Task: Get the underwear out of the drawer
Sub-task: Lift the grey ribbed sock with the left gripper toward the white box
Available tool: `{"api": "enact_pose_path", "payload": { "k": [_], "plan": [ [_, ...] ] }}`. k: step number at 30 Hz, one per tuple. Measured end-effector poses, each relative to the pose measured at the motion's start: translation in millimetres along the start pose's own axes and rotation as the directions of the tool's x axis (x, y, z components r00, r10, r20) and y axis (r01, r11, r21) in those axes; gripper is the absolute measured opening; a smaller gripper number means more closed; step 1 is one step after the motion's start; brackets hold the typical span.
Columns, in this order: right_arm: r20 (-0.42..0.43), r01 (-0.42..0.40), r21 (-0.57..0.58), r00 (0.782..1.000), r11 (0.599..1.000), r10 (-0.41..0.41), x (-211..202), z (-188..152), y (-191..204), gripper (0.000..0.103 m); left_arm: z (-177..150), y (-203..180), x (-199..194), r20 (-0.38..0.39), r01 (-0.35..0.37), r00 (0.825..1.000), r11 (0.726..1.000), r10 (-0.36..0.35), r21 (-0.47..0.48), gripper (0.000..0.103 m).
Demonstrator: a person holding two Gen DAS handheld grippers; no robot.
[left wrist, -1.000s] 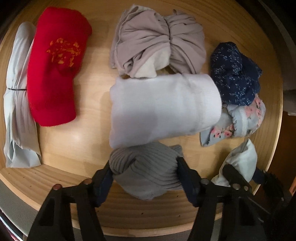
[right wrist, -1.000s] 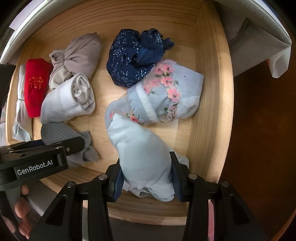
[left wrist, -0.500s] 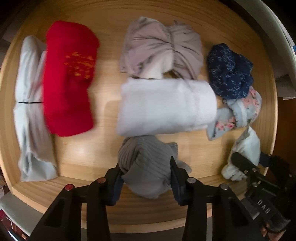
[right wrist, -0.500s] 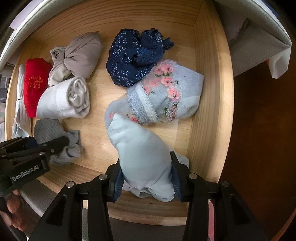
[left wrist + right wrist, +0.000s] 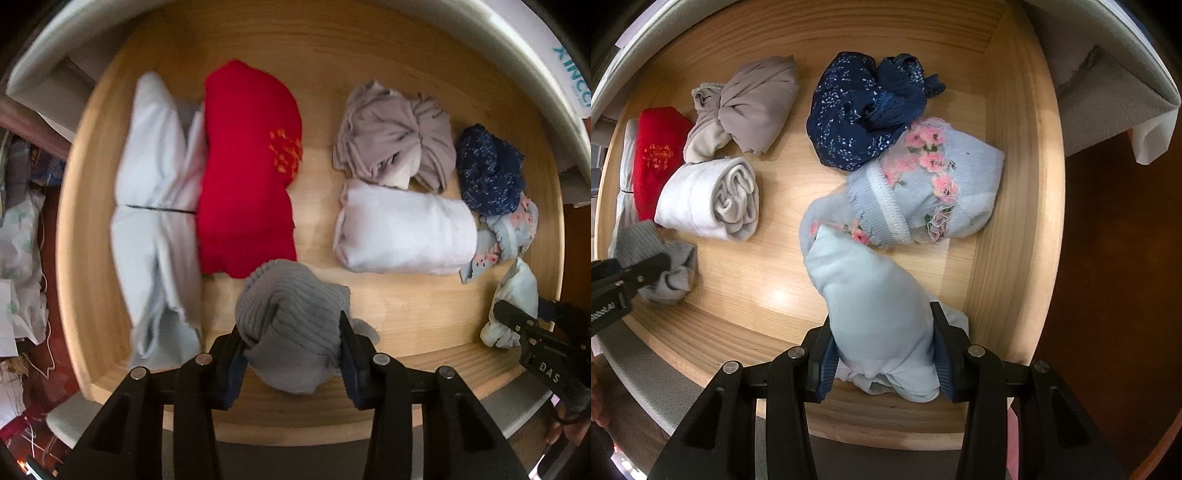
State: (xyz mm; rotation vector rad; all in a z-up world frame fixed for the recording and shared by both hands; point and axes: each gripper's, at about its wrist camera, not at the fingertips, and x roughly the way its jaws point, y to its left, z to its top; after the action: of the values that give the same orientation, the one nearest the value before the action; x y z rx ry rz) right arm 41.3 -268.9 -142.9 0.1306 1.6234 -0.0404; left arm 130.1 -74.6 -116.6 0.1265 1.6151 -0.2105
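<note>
Grasp step: left gripper [image 5: 291, 343] clamped on grey roll [image 5: 291, 325], right gripper [image 5: 882, 350] clamped on blue roll [image 5: 875, 306], bottom centre; next, lift both clear of drawer [image 5: 1015, 184].

Right gripper [image 5: 882, 347] is clamping a pale blue rolled garment [image 5: 875, 310] near the wooden drawer [image 5: 1012, 206] front wall. Left gripper [image 5: 646, 269] is pinching a grey ribbed bundle [image 5: 665, 258].

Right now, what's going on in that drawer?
Each gripper has clamped one rolled piece of underwear in the open wooden drawer. The left gripper is shut on the grey ribbed roll, the right gripper on the pale blue roll. Neither piece is out yet; six more pieces lie inside.
</note>
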Motion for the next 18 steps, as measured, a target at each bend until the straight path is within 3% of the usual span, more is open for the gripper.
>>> {"api": "enact_pose_path", "payload": {
  "k": [7, 18],
  "plan": [
    [-0.007, 0.021, -0.013, 1.000, 1.000, -0.021, 1, 1, 3, 0.041, -14, -11, -35, 0.081, -0.018, 0.997, 0.999, 0.015, 0.034, 0.043],
    [-0.013, 0.040, -0.025, 0.999, 0.999, -0.041, 4, 2, 3, 0.041, -33, 10, -96, 0.207, -0.022, 0.978, 0.997, 0.005, 0.079, 0.043]
  ]
}}
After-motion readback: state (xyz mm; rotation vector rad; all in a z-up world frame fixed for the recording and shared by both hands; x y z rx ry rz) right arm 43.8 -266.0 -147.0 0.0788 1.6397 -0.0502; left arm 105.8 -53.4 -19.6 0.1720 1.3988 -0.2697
